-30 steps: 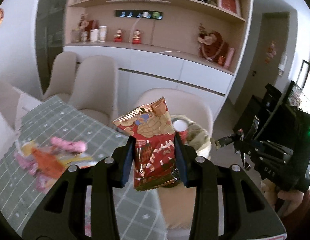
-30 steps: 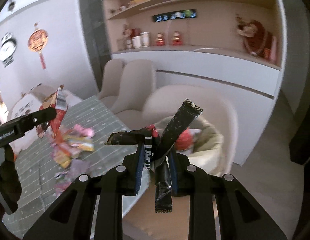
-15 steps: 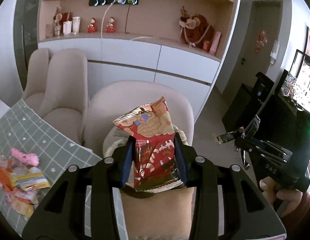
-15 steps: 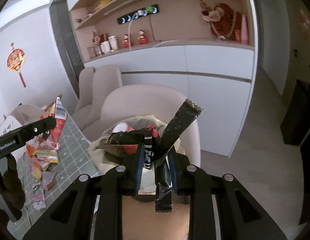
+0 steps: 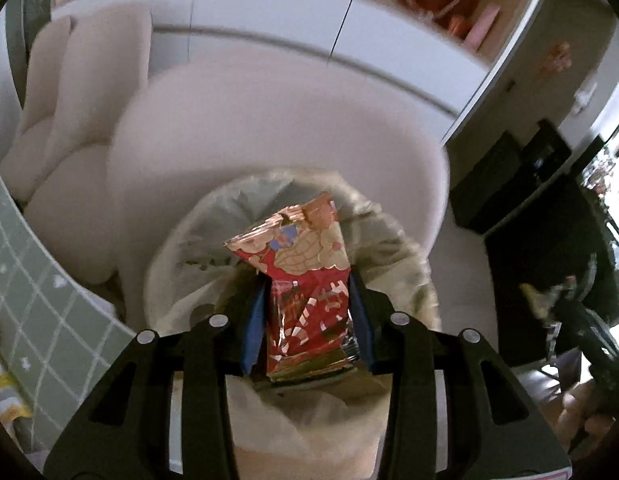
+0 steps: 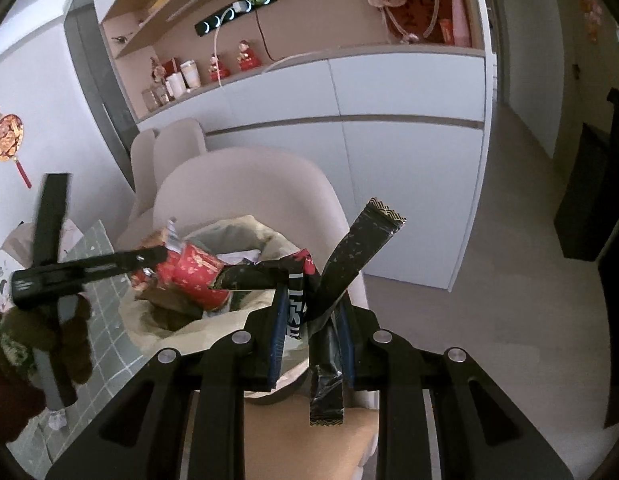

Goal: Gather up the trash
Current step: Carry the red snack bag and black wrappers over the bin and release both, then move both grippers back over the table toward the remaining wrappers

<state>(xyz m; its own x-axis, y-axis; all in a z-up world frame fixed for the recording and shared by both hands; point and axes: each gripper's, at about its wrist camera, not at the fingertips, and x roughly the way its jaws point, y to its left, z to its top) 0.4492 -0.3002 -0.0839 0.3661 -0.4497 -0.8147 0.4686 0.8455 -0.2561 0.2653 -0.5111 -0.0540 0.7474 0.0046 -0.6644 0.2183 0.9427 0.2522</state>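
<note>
1. Beige chairs and white cabinets fill the background; a lined bin [image 5: 293,216] sits on the nearest chair [image 5: 269,120], beside the green table [image 5: 49,300].
2. Since a second ago the left view has swung off the table's wrapper pile onto the bin's mouth.
3. The left gripper [image 5: 309,320] pinches a red packet [image 5: 305,280] directly over the liner.
4. The right gripper [image 6: 311,340] clamps black wrappers [image 6: 333,280] short of the rim.
5. Release looks next, left first.
</note>
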